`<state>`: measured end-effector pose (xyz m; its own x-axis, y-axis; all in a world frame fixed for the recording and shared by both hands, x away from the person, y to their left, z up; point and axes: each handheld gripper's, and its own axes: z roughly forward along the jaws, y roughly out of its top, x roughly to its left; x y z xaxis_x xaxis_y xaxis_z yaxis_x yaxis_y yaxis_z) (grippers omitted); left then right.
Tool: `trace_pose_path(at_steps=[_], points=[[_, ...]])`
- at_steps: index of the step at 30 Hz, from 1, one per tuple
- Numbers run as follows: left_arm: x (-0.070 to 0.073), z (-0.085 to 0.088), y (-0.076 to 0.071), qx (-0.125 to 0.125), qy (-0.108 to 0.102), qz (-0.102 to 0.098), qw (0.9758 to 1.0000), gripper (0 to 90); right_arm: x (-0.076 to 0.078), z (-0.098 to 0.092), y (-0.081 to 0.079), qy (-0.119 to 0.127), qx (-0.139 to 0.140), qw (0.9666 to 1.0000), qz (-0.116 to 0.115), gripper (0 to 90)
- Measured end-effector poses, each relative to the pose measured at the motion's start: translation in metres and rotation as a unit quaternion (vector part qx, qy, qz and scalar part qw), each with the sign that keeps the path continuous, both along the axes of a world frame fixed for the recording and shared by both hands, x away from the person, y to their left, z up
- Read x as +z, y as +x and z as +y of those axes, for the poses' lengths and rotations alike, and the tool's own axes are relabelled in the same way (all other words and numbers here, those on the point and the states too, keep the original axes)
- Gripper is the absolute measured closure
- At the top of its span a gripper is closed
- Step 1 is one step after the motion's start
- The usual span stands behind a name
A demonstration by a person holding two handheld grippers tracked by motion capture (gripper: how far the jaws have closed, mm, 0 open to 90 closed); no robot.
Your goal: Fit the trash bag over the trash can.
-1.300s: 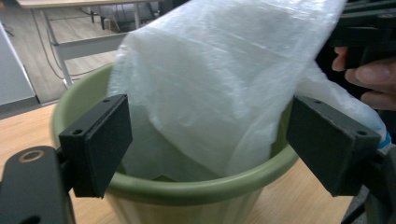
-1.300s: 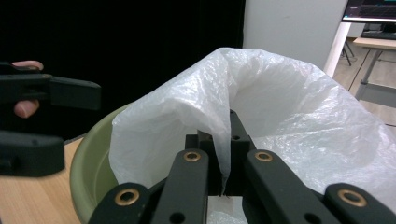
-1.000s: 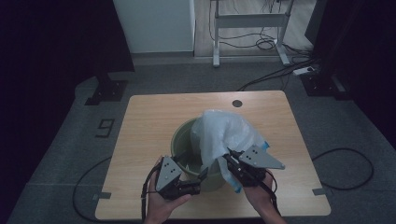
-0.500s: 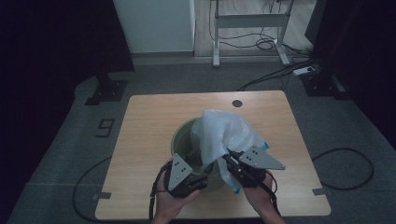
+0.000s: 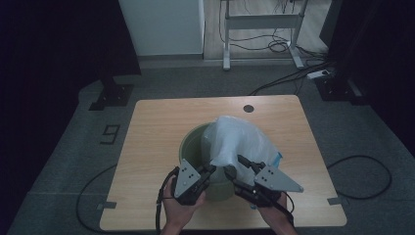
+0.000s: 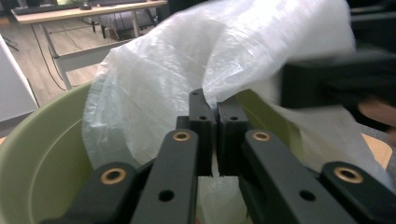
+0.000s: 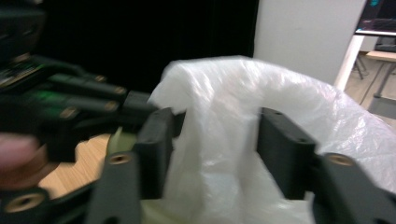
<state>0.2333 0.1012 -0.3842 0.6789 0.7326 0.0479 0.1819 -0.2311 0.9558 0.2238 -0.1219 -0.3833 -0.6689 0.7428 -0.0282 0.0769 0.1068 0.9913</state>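
1. High view: a green bin (image 5: pixel 192 147) standing near the front of the wooden desk (image 5: pixel 156 127), with a white plastic bag liner (image 5: pixel 240 142) heaped over its right side and spilling onto the desk, likely on its way to being fitted over the rim. Left gripper (image 5: pixel 209 171) at the bin's near rim, right gripper (image 5: pixel 235 165) just beside it at the bag's lower edge, both close together as if passing the bag's edge from one to the other.

2. Left gripper view: fingers (image 6: pixel 201 122) having just closed, clenched together at the bag's edge above the bin wall (image 6: pixel 44 154); film apparently nipped between them, though hard to confirm.

3. Right gripper view: fingers (image 7: pixel 156 140) having just opened, released and standing either side of a fold of the bag (image 7: pixel 219 135), pads clear of it.
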Motion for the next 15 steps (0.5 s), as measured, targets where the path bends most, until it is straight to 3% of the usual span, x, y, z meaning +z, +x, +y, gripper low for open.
trace_pose_path(at_steps=[5,10,15], points=[[0.000,0.008,0.004,0.020,-0.017,0.007,0.9996,89.8,-0.011,-0.009,-0.023,0.010,-0.013,0.9998,-0.007,30.3],[0.002,0.018,0.004,0.040,-0.036,0.008,0.9985,89.9,-0.027,-0.020,-0.040,0.018,-0.035,0.9992,-0.005,27.5],[0.005,0.035,0.004,0.053,-0.047,0.012,0.9974,89.9,-0.048,-0.033,-0.045,0.018,-0.046,0.9987,0.010,27.0]])
